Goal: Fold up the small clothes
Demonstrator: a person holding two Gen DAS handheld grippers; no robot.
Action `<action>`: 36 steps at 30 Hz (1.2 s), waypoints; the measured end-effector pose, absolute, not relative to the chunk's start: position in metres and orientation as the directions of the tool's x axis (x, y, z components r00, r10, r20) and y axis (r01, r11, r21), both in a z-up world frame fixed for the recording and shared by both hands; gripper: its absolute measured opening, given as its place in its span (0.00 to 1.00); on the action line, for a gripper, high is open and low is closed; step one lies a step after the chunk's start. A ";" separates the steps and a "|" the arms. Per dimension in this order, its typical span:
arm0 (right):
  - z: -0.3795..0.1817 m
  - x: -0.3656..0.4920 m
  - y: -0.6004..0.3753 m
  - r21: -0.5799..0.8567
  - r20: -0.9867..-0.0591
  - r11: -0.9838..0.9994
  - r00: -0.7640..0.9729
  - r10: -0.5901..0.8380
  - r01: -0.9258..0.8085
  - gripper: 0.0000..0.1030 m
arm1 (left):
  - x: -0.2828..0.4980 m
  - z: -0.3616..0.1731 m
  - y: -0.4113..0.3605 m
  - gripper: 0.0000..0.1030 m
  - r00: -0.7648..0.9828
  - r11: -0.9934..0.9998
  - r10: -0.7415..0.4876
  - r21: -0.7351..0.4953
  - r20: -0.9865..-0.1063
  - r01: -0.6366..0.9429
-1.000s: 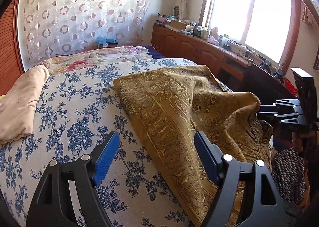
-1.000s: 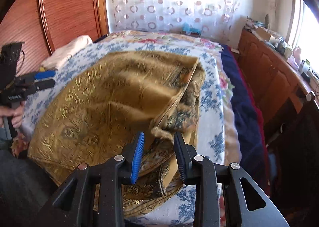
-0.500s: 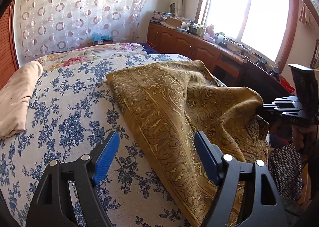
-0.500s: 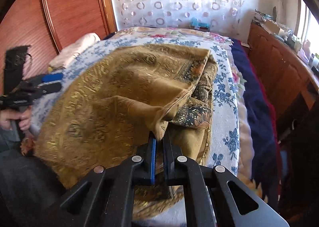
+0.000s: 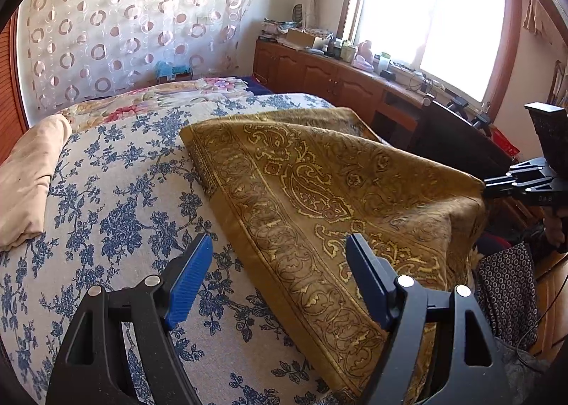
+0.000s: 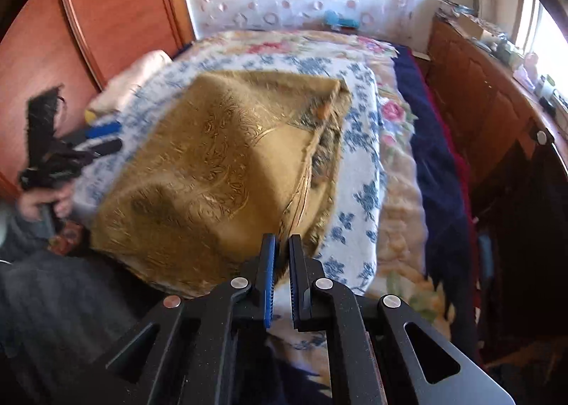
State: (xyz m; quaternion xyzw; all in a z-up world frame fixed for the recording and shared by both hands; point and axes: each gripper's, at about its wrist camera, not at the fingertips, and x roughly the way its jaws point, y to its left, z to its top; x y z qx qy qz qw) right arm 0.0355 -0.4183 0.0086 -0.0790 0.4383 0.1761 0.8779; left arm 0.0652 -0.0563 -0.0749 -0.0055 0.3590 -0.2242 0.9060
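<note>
A golden-brown paisley cloth [image 5: 319, 192] lies spread over the bed's blue-flowered sheet [image 5: 106, 209]. My right gripper [image 6: 281, 239] has the cloth's [image 6: 213, 163] near corner pinched between its blue pads, though its jaws are opening slightly. In the left wrist view the right gripper [image 5: 488, 188] holds that corner raised off the bed, so the cloth slopes up to it. My left gripper [image 5: 280, 241] hovers wide open over the cloth's near-left edge with nothing between its fingers. It also shows at the left of the right wrist view as the left gripper [image 6: 113, 136], held by a hand.
A beige folded cloth [image 5: 28, 184] lies at the bed's left edge. Wooden cabinets [image 5: 319, 74] with clutter run under the window on the right. A dark dotted fabric [image 5: 504, 284] hangs at the bed's right corner. A navy blanket [image 6: 433, 156] edges the bed.
My right gripper closed on the cloth's corner and lifted it, pulling the cloth up into a slope. The left gripper stayed open and hardly moved.
</note>
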 end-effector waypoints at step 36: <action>-0.068 0.070 -0.397 0.075 -0.794 0.951 0.559 0.240 -0.301 0.56 | 0.036 -0.111 -0.051 0.71 0.510 0.885 -0.425 -0.225 -0.748 0.409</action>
